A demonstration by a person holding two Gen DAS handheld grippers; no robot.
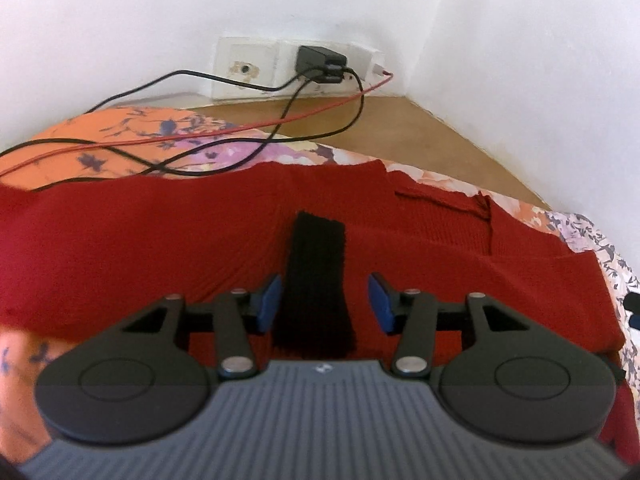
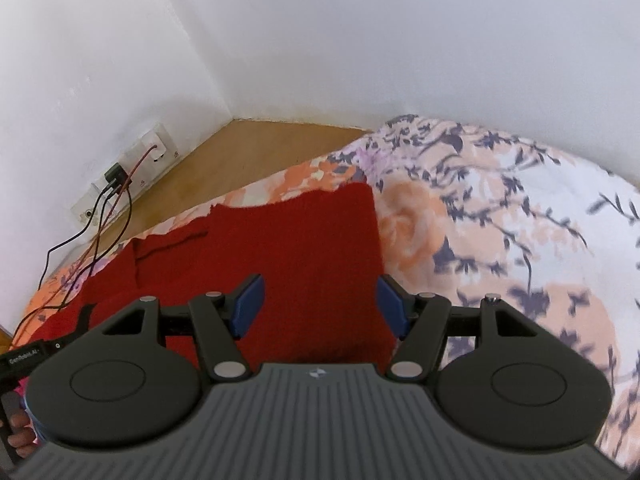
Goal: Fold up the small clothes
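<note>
A red knitted garment (image 1: 160,240) lies spread flat on a floral bedsheet (image 1: 120,132). A black knitted strip (image 1: 316,280) lies on its middle, running toward me. My left gripper (image 1: 325,300) hovers over the garment, open, its blue pads (image 1: 269,300) on either side of the black strip without touching it. In the right wrist view the same red garment (image 2: 304,256) shows its right edge and far corner. My right gripper (image 2: 320,304) stands open above that right part, nothing between its fingers, its right pad (image 2: 394,308) near the garment's edge.
Black cables (image 1: 248,152) and a red cable (image 1: 280,120) cross the far side of the bed from a wall socket with a black charger (image 1: 320,64). Brown floor (image 2: 256,152) and white walls lie beyond. The other gripper's body and a hand (image 2: 18,420) show at lower left.
</note>
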